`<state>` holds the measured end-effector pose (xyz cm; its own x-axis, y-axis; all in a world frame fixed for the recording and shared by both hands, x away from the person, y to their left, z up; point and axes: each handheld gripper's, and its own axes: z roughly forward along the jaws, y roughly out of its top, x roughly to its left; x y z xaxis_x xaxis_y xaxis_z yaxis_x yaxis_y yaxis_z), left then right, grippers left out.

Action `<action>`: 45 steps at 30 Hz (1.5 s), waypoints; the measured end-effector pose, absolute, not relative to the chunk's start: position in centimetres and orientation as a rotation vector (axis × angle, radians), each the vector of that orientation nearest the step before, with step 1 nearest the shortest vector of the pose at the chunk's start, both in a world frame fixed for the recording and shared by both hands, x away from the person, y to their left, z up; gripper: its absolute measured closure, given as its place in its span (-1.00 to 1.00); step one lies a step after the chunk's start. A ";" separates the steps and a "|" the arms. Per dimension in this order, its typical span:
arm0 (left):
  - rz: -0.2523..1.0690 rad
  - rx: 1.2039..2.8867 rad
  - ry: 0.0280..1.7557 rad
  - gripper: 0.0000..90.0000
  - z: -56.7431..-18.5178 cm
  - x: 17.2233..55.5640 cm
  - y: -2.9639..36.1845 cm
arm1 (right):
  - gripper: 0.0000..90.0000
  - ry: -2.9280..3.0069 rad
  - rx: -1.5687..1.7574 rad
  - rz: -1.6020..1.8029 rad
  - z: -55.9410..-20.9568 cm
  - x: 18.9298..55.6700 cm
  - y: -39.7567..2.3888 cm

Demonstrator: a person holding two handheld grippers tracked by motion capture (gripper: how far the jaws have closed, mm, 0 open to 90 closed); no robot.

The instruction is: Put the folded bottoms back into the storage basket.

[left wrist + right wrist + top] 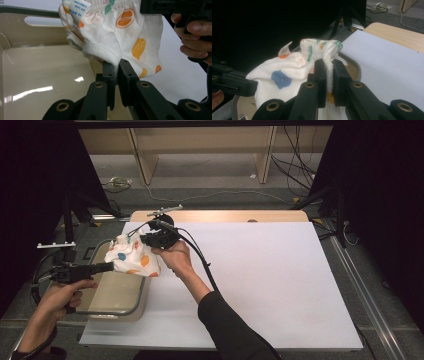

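Cloth (132, 257), white with coloured spots, hangs bunched over the tray (120, 306) at the desk's left edge, its upper hem clenched by the right gripper (145, 239) and its lower edge pinched by the left gripper (111, 266), apparently so both together can lift and spread it.
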<state>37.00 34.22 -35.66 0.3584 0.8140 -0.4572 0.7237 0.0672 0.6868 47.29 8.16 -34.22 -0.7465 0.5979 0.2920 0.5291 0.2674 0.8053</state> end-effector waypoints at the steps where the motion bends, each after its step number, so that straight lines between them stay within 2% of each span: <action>1: 0.119 1.675 1.387 0.86 -35.7 37.0 34.3 | 0.86 2.444 1.089 1.508 -34.2 47.3 8.2; 45: 0.130 1.644 1.447 0.86 -35.8 36.0 38.5 | 0.86 2.468 1.068 1.510 -34.8 46.7 12.4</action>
<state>35.96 38.47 -35.77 0.3057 0.8306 -0.4654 0.7342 0.1055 0.6707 46.74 12.41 -34.83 -0.7587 0.5819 0.2928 0.5258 0.2816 0.8027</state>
